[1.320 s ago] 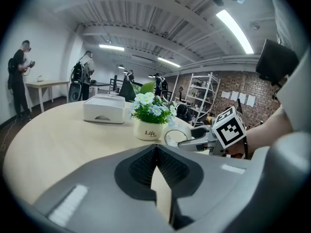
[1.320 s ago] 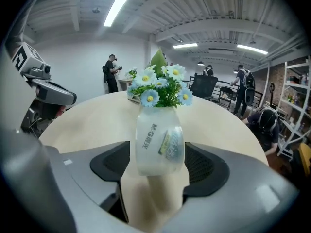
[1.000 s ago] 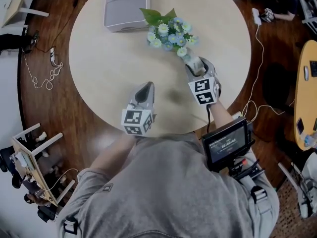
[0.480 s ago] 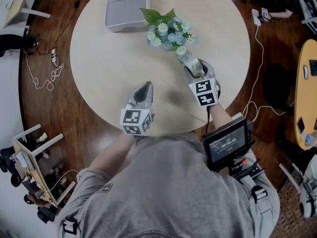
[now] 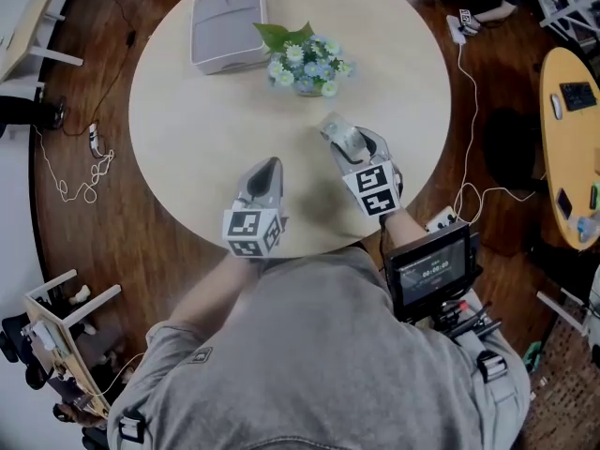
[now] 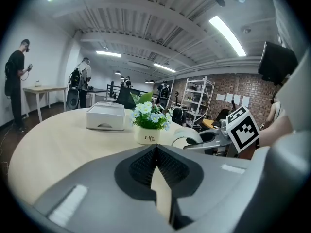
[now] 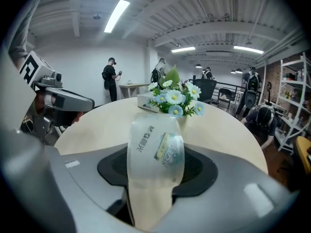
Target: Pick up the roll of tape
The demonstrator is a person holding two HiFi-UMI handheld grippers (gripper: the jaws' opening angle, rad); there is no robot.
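the right gripper (image 5: pixel 341 137), jaws just tightened, clamps the upright roll of tape (image 7: pixel 155 152) by its flat sides, probably so it cannot slip; the left gripper (image 5: pixel 265 174) hovers closed, empty.

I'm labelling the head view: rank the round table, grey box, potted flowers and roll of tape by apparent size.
1. round table
2. grey box and potted flowers: about alike, not ranked
3. roll of tape
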